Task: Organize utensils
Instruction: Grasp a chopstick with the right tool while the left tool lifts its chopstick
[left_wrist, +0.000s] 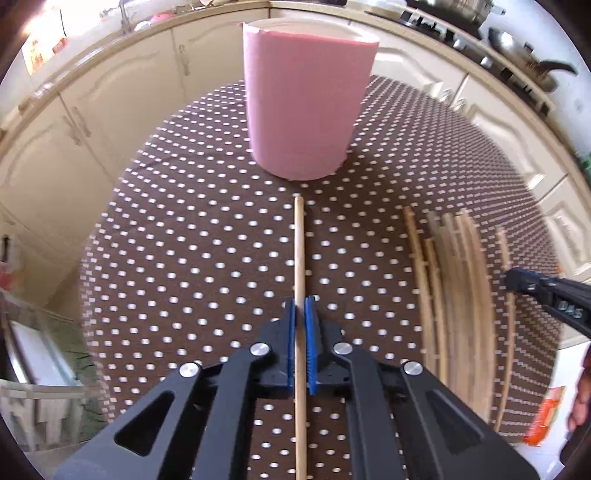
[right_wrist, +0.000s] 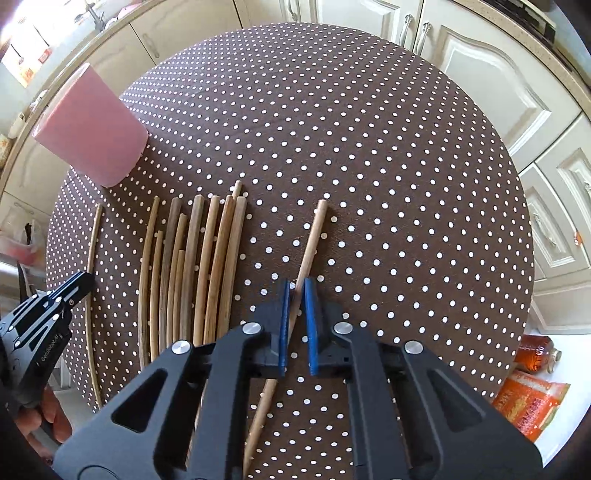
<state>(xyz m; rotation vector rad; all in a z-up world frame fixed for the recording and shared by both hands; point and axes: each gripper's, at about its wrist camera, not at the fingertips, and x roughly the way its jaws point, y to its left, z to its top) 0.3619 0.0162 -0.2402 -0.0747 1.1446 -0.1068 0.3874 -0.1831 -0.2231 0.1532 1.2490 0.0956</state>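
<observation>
The left hand-held gripper (left_wrist: 300, 306) points steeply down at the round surface (left_wrist: 184, 240), which has a brown cloth with white dots. Its blue pads (left_wrist: 290, 325) are closed on a single wooden chopstick (left_wrist: 299, 251). This chopstick lies between the pads and runs straight ahead from them, and its far end is near the base of the pink cup (left_wrist: 306, 99). The cup stands upright on the surface, straight ahead of the left hand-held gripper and well apart from the fingertips.

To the right of the left hand-held gripper, and to the left of the right one, a bundle of chopsticks (right_wrist: 199, 258) lies on the cloth, side by side and about parallel. Some of them touch each other; how many there are is hard to count.

The right hand-held gripper (right_wrist: 295, 291) also points steeply down. Its blue pads (right_wrist: 311, 321) are closed on a second chopstick (right_wrist: 314, 236), which passes between them at a slant; its far end points ahead and a little to the right. This stick lies just to the right of the bundle, apart from it. From this gripper the pink cup is far to the left and ahead.
</observation>
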